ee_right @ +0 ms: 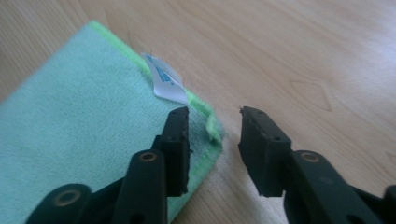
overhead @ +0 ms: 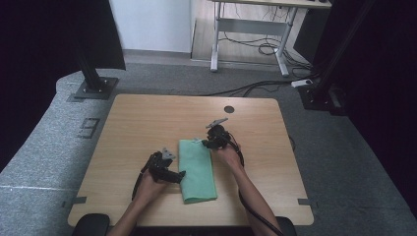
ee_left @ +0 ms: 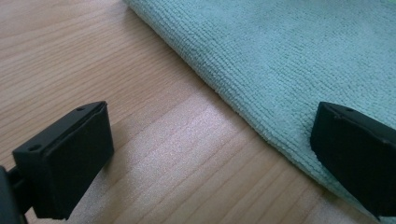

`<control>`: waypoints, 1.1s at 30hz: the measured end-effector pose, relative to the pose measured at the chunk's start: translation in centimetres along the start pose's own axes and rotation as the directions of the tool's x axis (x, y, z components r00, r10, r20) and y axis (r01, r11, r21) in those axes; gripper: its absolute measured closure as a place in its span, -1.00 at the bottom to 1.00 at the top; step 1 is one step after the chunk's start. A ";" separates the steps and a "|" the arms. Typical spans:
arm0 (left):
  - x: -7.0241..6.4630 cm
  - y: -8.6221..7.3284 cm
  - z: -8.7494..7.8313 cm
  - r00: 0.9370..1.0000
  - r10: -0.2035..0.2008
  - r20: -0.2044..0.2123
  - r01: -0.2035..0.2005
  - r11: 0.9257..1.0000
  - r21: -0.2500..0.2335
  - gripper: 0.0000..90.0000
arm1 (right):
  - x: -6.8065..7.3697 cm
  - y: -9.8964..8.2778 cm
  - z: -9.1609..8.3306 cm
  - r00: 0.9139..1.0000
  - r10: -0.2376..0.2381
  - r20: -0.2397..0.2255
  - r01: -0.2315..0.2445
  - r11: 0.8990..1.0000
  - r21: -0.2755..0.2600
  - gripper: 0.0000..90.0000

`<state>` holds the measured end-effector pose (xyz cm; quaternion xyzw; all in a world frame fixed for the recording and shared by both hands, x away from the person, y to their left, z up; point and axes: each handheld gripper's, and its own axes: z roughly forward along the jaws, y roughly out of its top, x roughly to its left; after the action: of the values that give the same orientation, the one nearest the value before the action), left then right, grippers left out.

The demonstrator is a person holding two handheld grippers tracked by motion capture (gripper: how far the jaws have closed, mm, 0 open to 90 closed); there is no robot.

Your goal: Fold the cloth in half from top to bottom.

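While a folded green cloth [overhead: 197, 170] lies lengthwise near the middle of a light wooden table [overhead: 147, 123], a person works at it with a gripper in each hand. Seen from the high view, the left gripper [overhead: 178, 175] sits at the cloth's left long edge, and the right gripper [overhead: 206, 143] sits at its far right corner. In the left gripper view, the jaws stand wide apart, one over bare wood and the other over the cloth's edge [ee_left: 280, 60], pressing nothing. In the right gripper view, the jaws are partly closed, straddling the cloth's corner [ee_right: 212, 130] without pinching it. A small white label [ee_right: 164, 81] sticks up from the hem just beyond that corner.
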<state>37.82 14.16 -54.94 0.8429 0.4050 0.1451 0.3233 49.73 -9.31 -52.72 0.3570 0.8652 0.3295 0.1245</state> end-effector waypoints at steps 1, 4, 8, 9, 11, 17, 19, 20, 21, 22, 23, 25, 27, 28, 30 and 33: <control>0.0 0.0 0.0 1.000 0.001 0.000 -0.001 1.000 0.001 -1.00 | 0.1 0.0 0.4 1.000 -0.017 0.008 0.017 1.000 0.015 0.24; 0.0 0.0 0.0 1.000 0.001 -0.001 -0.001 1.000 0.001 -1.00 | 0.1 0.0 0.9 0.999 -0.030 0.018 0.030 0.999 0.014 0.09; 0.0 0.0 0.0 1.000 0.000 -0.001 0.000 1.000 0.000 -1.00 | -0.6 0.0 1.2 0.999 -0.035 -0.007 0.035 0.999 0.005 -0.02; 0.0 0.0 0.0 1.000 0.000 -0.001 0.000 1.000 0.000 -1.00 | -0.8 0.0 1.3 0.999 -0.026 -0.027 0.026 1.000 0.005 0.04; 0.0 0.0 0.0 1.000 -0.001 -0.001 0.001 1.000 0.000 -1.00 | -1.0 0.0 1.3 0.998 -0.021 -0.060 0.021 1.000 -0.005 0.26; 0.0 0.0 0.0 1.000 -0.001 -0.001 0.001 1.000 0.000 -1.00 | -0.9 0.3 1.3 0.989 0.023 -0.143 -0.020 1.000 0.024 0.89; 0.0 0.0 0.0 1.000 -0.001 -0.001 0.001 1.000 0.000 -1.00 | -0.7 0.3 1.3 0.991 0.022 -0.129 -0.019 0.999 0.027 0.92; 0.0 0.0 0.0 1.000 0.000 -0.001 0.000 1.000 0.000 -1.00 | -0.5 0.3 1.2 0.993 0.012 -0.115 -0.009 0.999 0.030 0.92; 0.0 0.0 0.0 1.000 0.000 -0.001 0.000 1.000 0.000 -1.00 | -0.3 0.4 1.2 0.995 -0.003 -0.096 0.006 0.999 0.035 0.93; 0.0 0.0 0.0 1.000 0.000 -0.001 0.000 1.000 0.000 -1.00 | 0.0 0.5 1.1 0.997 -0.014 -0.077 0.018 0.999 0.043 0.93; 0.0 0.0 0.0 1.000 0.000 -0.001 0.000 1.000 0.000 -1.00 | 0.2 0.6 1.0 0.998 -0.026 -0.065 0.029 0.999 0.046 0.93; 0.0 0.0 0.0 1.000 0.000 -0.001 0.000 1.000 0.000 -1.00 | 0.3 0.7 0.6 0.997 -0.034 -0.065 0.036 0.999 0.034 0.93; 0.0 0.0 0.0 1.000 0.000 -0.001 0.000 1.000 0.000 -1.00 | 0.3 0.9 0.0 0.997 -0.036 -0.067 0.038 0.999 0.022 0.93; 0.0 0.0 0.0 1.000 0.001 -0.001 -0.001 1.000 0.001 -1.00 | 0.3 0.9 -0.4 0.997 -0.043 -0.067 0.044 0.999 0.014 0.93; 0.0 0.0 0.0 1.000 0.000 -0.001 0.000 1.000 0.000 -1.00 | 0.5 1.1 -1.3 0.996 -0.060 -0.067 0.059 0.998 -0.006 0.93; 0.0 0.0 0.0 1.000 -0.002 -0.002 0.002 1.000 -0.001 -1.00 | 0.8 1.3 -2.8 0.994 -0.086 -0.063 0.084 0.996 -0.039 0.93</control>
<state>37.82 14.12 -54.96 0.8422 0.4061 0.1459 0.3232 48.58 -9.39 -49.69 0.3066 0.8771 0.3508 0.1168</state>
